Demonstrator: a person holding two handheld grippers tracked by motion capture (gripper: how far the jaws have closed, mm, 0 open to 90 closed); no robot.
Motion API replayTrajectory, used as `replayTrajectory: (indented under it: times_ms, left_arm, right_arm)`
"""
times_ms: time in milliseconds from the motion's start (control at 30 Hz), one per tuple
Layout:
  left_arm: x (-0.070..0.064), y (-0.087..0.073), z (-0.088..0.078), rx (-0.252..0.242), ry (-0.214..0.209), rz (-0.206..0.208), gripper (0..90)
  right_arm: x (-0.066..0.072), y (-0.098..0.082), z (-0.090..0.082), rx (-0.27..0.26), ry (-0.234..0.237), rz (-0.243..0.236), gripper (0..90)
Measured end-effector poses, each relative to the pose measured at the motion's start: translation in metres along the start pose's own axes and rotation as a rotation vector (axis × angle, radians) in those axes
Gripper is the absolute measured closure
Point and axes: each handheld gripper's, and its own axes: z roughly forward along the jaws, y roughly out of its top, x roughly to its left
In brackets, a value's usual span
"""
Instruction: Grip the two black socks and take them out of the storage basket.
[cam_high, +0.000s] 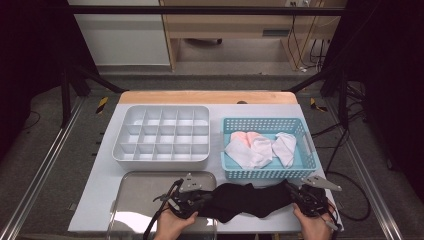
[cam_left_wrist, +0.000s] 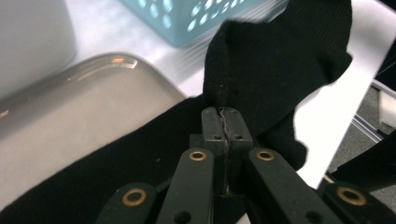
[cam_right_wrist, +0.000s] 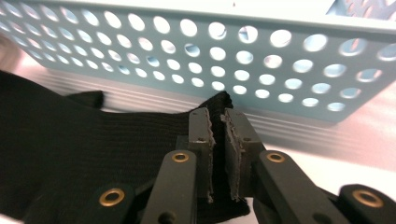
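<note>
At the near edge of the desk (cam_high: 100, 200), covered w/ a white sheet, a person stretches a black sock (cam_high: 250, 200) between two hand-held grippers. Largest item behind: a white divider tray (cam_high: 161, 134) w/ many small compartments, at the far left. Beside it on the right, a light-blue perforated basket (cam_high: 269, 172) holds pale socks (cam_high: 260, 149), white and pinkish. A metal tray (cam_high: 145, 187) w/ a shiny rim lies near left, just in front of the divider tray. The black sock hangs between the metal tray and the basket's front wall, one end over the tray's right part, the other near the basket's right corner. Left gripper (cam_high: 196, 201): jaws together, clamped on a fold of the sock's edge, per the left gripper view. Right gripper (cam_high: 295, 196): jaws nearly together, pinching the sock's other end, w/ the basket wall just beyond, per the right gripper view.
</note>
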Motion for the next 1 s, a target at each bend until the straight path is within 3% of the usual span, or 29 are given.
replayTrajectory:
  times_ms: [133, 267, 367, 533, 600, 700, 767, 867, 1000]
  left_arm:
    - [0.000, -0.001, 0.008, 0.007, 0.011, 0.012, 84.4]
    - [-0.003, 0.005, 0.009, -0.038, 0.038, 0.034, 68.1]
    - [-0.004, 0.010, 0.015, -0.045, 0.058, 0.041, 64.2]
    - [-0.001, 0.012, 0.031, -0.001, 0.099, 0.033, 68.5]
    - [-0.001, 0.012, 0.033, -0.005, 0.094, 0.021, 72.6]
    - [-0.004, 0.014, 0.031, -0.006, 0.109, 0.034, 85.0]
    - [-0.005, 0.014, 0.029, -0.017, 0.098, 0.032, 86.8]
    - [-0.005, 0.014, 0.023, -0.030, 0.081, 0.029, 87.2]
    - [-0.002, 0.012, 0.000, -0.069, 0.032, 0.013, 87.0]
  right_arm:
    - [0.000, 0.000, 0.012, 0.004, 0.011, -0.032, 72.1]
    - [-0.001, 0.001, 0.004, -0.040, 0.025, -0.033, 64.8]
    - [-0.003, -0.002, 0.003, -0.016, 0.023, -0.026, 62.6]
    - [-0.003, -0.010, 0.015, 0.088, 0.026, -0.045, 62.8]
    - [-0.003, -0.010, 0.016, 0.089, 0.032, -0.040, 66.0]
    - [-0.001, -0.010, 0.014, 0.102, 0.033, -0.042, 78.4]
    - [0.000, -0.007, 0.012, 0.121, 0.046, -0.034, 81.2]
    - [0.002, -0.005, 0.006, 0.104, 0.046, -0.037, 81.7]
    - [0.008, 0.004, -0.012, 0.027, 0.054, -0.032, 81.5]
